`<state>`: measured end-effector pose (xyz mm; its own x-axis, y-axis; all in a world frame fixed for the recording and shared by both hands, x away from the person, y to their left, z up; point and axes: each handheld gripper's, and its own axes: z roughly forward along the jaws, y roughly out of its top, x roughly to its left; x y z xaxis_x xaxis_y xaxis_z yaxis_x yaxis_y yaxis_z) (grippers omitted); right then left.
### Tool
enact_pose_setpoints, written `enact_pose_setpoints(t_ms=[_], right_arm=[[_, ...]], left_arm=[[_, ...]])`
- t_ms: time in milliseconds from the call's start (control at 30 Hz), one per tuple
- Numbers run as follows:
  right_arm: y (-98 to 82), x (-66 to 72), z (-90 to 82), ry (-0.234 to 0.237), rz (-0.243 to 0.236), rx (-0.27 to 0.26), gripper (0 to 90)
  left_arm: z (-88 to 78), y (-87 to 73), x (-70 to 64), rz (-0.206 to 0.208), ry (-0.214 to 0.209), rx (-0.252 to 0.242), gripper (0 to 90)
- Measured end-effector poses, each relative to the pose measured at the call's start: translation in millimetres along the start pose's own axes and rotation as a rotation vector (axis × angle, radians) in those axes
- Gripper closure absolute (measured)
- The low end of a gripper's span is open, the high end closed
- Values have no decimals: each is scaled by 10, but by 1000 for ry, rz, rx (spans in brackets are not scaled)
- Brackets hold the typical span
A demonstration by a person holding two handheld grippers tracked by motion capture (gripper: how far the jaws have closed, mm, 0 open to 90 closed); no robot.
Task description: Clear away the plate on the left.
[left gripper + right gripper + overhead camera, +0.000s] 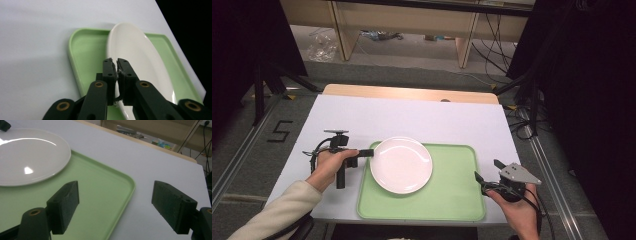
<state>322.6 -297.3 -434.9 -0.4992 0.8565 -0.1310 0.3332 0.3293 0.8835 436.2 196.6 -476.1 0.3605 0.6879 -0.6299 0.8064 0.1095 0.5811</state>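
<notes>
White table top (412, 117) on pale wood board, wood edge (412, 93) showing along far side. Grey carpet floor (377, 65) beyond. Light wood desk (412, 25) at back, legs and panels standing on floor. Crumpled clear plastic (323, 47) under desk at left. Black cables (492, 45) trailing across floor at right. Black curtains (592, 100) both sides. Black tape mark (279, 131) on floor, left of table. Metal rails (242, 150) flanking table.
</notes>
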Motion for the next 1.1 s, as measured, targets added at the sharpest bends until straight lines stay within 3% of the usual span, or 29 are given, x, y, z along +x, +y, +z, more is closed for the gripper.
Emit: enact_pose_setpoints(t_ms=[33,133,200,267,300,400,467,500,567,733,867,1000,1100], right_arm=[[0,0,0,0,0,-1,229],[0,1,0,0,0,0,229],[1,1,-2,0,0,-1,229],[0,3,-4,0,2,1,229],[0,2,-4,0,2,1,228],[0,3,-5,1,2,1,228],[0,-7,-2,-7,-12,-10,228],[-1,1,-5,0,0,-1,228],[-1,3,-5,2,2,1,228],[-1,4,-4,3,0,1,228],[-1,-3,2,-4,-16,-6,228],[-3,-7,15,-9,-18,-11,228],[-4,-3,9,0,-6,7,228]], left_arm=[[-9,9,-10,14,-16,7,833],[-15,7,-66,111,26,-15,769],[-23,9,-97,162,0,-40,709],[-45,11,-148,249,1,-71,622],[-60,13,-183,316,9,-100,584],[-108,20,-283,444,36,-155,446],[-136,19,-345,511,49,-191,358],[-158,13,-383,557,59,-215,341],[-190,-10,-433,603,76,-232,322],[-270,-70,-472,650,82,-248,284],[-361,-82,-511,672,79,-299,329],[-414,-117,-529,659,42,-314,376],[-437,-129,-508,641,26,-316,355]])
